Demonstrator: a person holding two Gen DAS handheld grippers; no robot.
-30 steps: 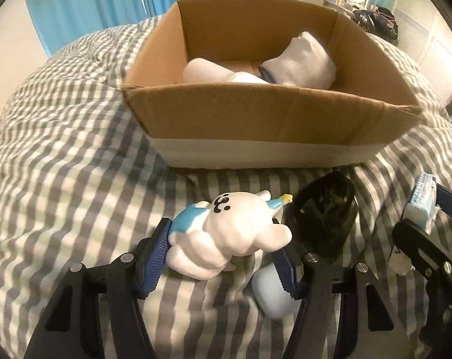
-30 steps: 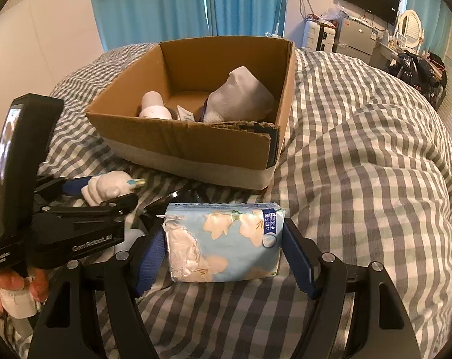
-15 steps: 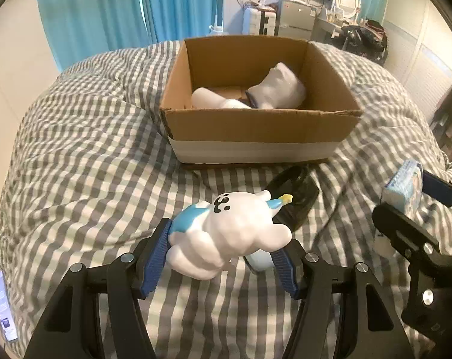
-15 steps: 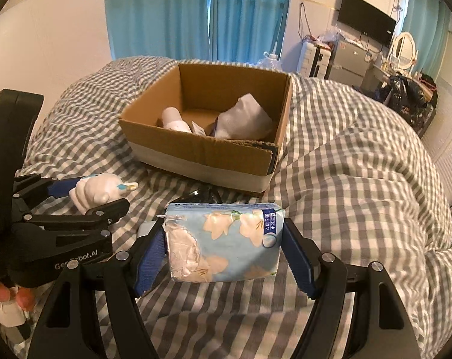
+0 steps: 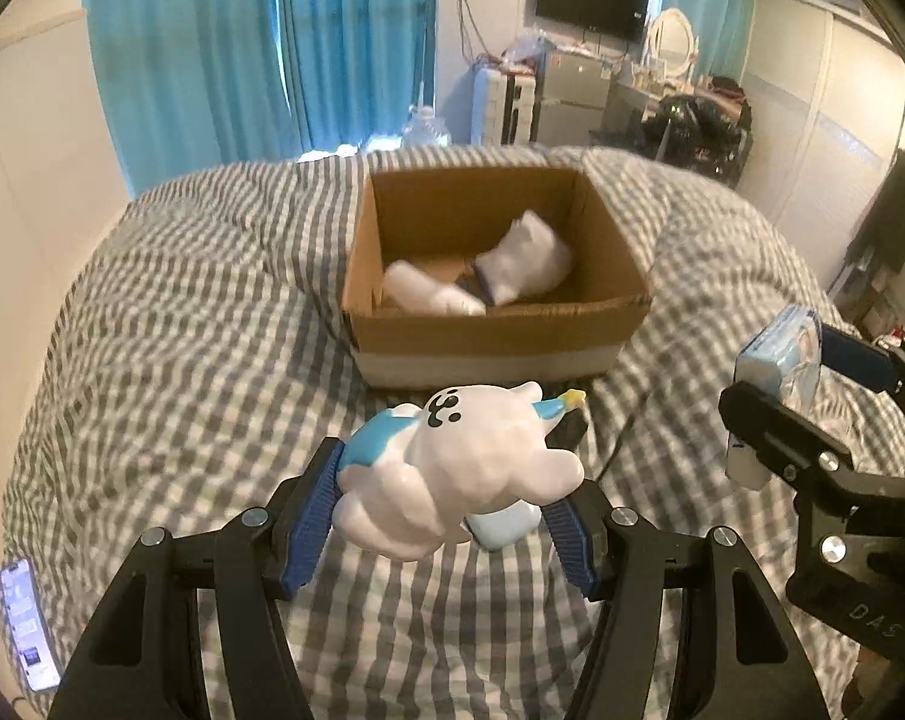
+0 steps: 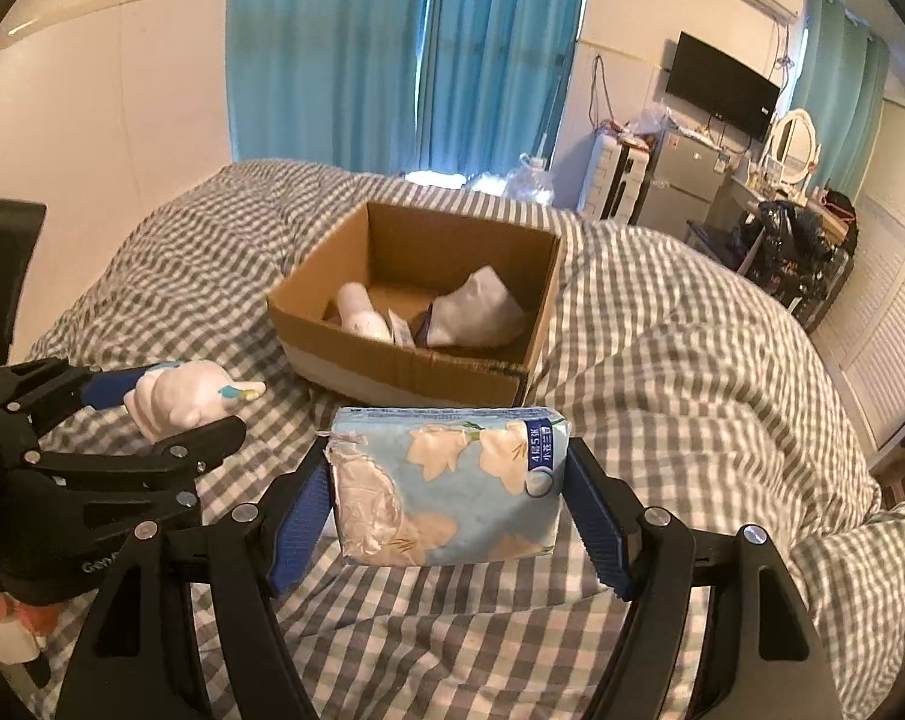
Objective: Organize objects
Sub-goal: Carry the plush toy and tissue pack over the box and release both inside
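My left gripper [image 5: 452,516] is shut on a white and blue toy figure [image 5: 464,468] and holds it well above the checked bed. My right gripper [image 6: 446,510] is shut on a light blue tissue pack [image 6: 446,480] with a flower print, also held high. An open cardboard box [image 5: 488,336] sits on the bed ahead of both grippers; it also shows in the right wrist view [image 6: 416,360]. Inside it lie a white cloth bundle [image 5: 524,264] and a white roll [image 5: 422,294]. The right gripper with its pack shows at the right of the left wrist view [image 5: 782,360].
A pale blue object [image 5: 506,528] and a dark object [image 5: 569,429] lie on the bed under the toy. A phone [image 5: 26,624] lies at the bed's left edge. Blue curtains [image 6: 404,54], a fridge and cluttered furniture [image 6: 782,228] stand behind the bed.
Both grippers have risen and pulled back from the box with their objects still held. The box now looks smaller and farther away in both views.
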